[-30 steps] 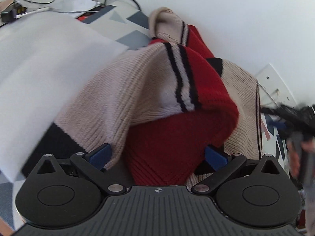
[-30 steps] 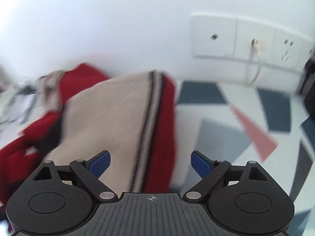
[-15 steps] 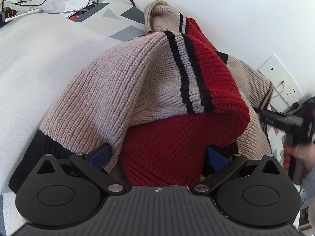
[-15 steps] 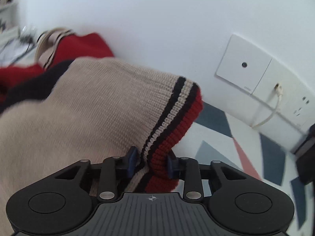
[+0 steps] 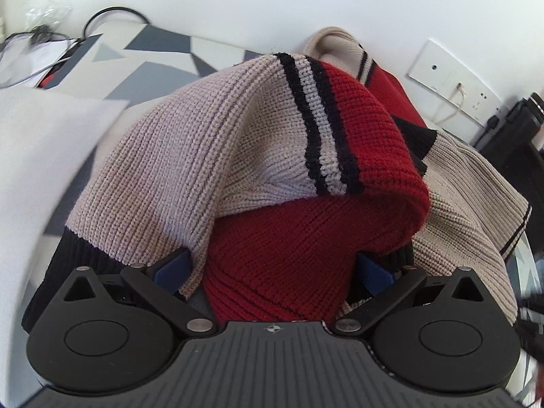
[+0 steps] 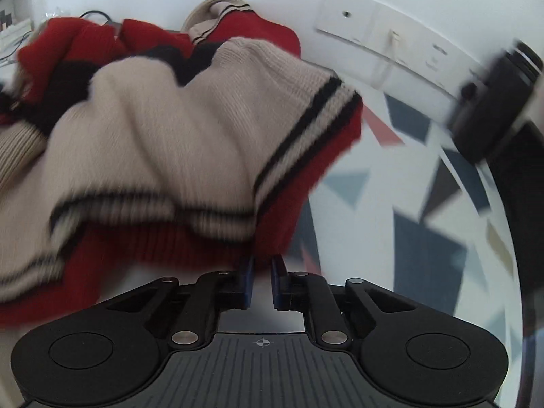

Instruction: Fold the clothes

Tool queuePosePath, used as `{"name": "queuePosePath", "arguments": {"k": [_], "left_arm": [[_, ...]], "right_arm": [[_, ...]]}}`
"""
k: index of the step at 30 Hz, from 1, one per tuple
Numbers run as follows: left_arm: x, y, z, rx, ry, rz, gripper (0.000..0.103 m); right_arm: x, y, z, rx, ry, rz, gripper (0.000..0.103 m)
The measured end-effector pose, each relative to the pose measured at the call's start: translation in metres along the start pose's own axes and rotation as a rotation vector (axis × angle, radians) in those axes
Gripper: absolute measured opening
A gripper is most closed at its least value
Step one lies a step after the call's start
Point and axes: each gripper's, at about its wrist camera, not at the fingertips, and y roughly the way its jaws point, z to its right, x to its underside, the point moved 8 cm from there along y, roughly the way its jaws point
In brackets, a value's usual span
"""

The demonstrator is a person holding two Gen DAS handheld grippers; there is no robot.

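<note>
The sweater (image 5: pixel 265 156) is heaped on the patterned table (image 6: pixel 425 238), right up against the white wall. The left tongs (image 5: pixel 272 265) are spread wide with a bunched red fold between them. The right tongs (image 6: pixel 261 278) are pinched nearly shut on the sweater's red hem. A wall socket (image 6: pixel 391 37) sits behind.

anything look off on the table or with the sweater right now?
Only the sweater itself: it sits in a bunched heap, the red lining folded out over the beige knit, not flat. The left gripper stands wide with red knit between its jaws. No spill or damage shows.
</note>
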Motion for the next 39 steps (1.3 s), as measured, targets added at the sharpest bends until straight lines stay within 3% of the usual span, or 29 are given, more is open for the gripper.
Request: {"name": "queuePosePath", "arguments": {"k": [2, 4, 7, 9, 11, 14, 19, 23, 24, 26, 27, 29, 31, 35, 39], "left_arm": [[-0.005, 0.008, 0.002, 0.026, 0.011, 0.004, 0.103], [-0.007, 0.012, 0.006, 0.029, 0.017, 0.005, 0.103], [-0.008, 0.012, 0.009, 0.021, 0.009, -0.002, 0.103], [-0.007, 0.008, 0.008, 0.026, -0.022, -0.010, 0.103], [-0.001, 0.000, 0.004, 0.038, -0.064, -0.018, 0.103], [0.016, -0.012, -0.001, 0.036, -0.083, -0.048, 0.103], [0.052, -0.036, 0.002, 0.041, -0.073, -0.079, 0.103], [0.069, -0.044, 0.010, 0.034, -0.005, -0.085, 0.103], [0.070, -0.045, 0.011, 0.031, 0.007, -0.085, 0.103], [0.068, -0.044, 0.012, 0.027, 0.011, -0.082, 0.103], [0.068, -0.043, 0.013, 0.025, 0.016, -0.079, 0.103], [0.068, -0.043, 0.014, 0.027, 0.029, -0.063, 0.103], [0.066, -0.041, 0.014, 0.032, 0.037, -0.047, 0.101], [0.052, -0.037, 0.001, 0.022, -0.023, -0.013, 0.098], [0.033, -0.027, -0.012, -0.066, -0.004, 0.006, 0.099]], "right_arm": [[0.027, -0.019, -0.006, -0.060, 0.094, -0.029, 0.004], [0.040, -0.033, -0.009, -0.067, 0.142, -0.010, 0.005], [0.038, -0.046, -0.002, -0.028, 0.214, 0.056, 0.034], [0.018, -0.045, 0.015, -0.030, 0.291, 0.121, 0.052], [-0.008, -0.045, 0.034, -0.023, 0.379, 0.211, 0.083], [-0.045, -0.027, 0.062, -0.009, 0.475, 0.279, 0.096], [-0.098, 0.031, 0.085, 0.030, 0.502, 0.238, 0.097], [-0.127, 0.071, 0.085, 0.041, 0.486, 0.210, 0.095], [-0.130, 0.078, 0.081, 0.040, 0.447, 0.194, 0.091], [-0.133, 0.083, 0.066, 0.056, 0.318, 0.187, 0.059], [-0.133, 0.082, 0.058, 0.069, 0.238, 0.190, 0.054], [-0.128, 0.077, 0.037, 0.121, 0.064, 0.201, 0.034], [-0.116, 0.067, 0.020, 0.170, -0.042, 0.207, 0.027], [-0.076, 0.047, 0.021, 0.173, -0.004, 0.184, 0.026], [-0.030, 0.018, 0.028, 0.166, 0.079, 0.139, 0.026]]}}
